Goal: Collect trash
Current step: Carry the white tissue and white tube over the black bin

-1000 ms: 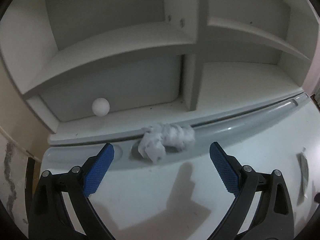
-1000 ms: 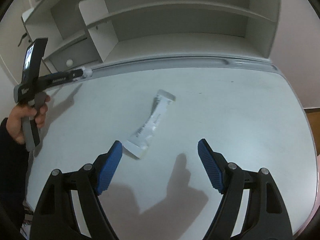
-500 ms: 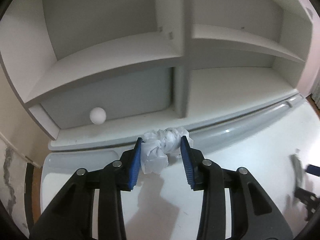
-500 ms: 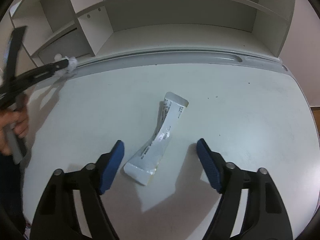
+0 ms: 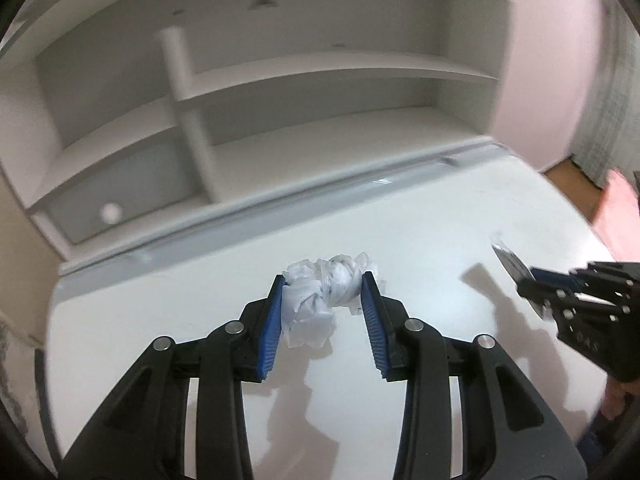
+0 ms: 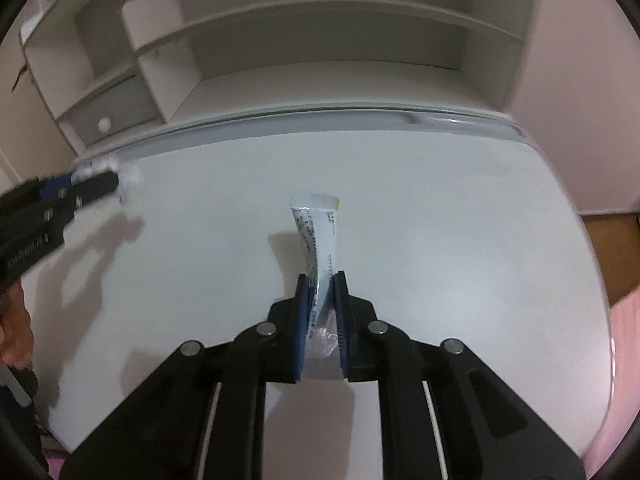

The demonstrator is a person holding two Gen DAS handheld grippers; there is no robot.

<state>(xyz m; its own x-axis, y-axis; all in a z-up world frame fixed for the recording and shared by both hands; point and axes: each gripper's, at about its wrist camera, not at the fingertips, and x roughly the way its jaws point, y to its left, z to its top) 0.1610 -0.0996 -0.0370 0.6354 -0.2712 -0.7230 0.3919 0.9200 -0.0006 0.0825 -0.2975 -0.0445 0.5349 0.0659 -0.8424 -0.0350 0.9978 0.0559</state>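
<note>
Two grippers, each clamped on one piece of trash above the white table (image 6: 460, 208). Left gripper (image 5: 325, 304): blue pads press both sides of a crumpled white tissue (image 5: 320, 300), which bulges out past the fingertips; the wad appears lifted off the table, with its shadow below. Right gripper (image 6: 321, 296): jaws have just been closing and now pinch the near end of a white printed wrapper (image 6: 318, 236); the far end stands up and curls forward, shadow falling to its left. In the left wrist view the right gripper (image 5: 520, 276) shows at the right edge with the wrapper tip sticking out. Grey shelf unit (image 5: 320, 92) runs along the table's back edge; a small white ball (image 5: 110, 212) sits in its lower left compartment. Both views slightly blurred.
</note>
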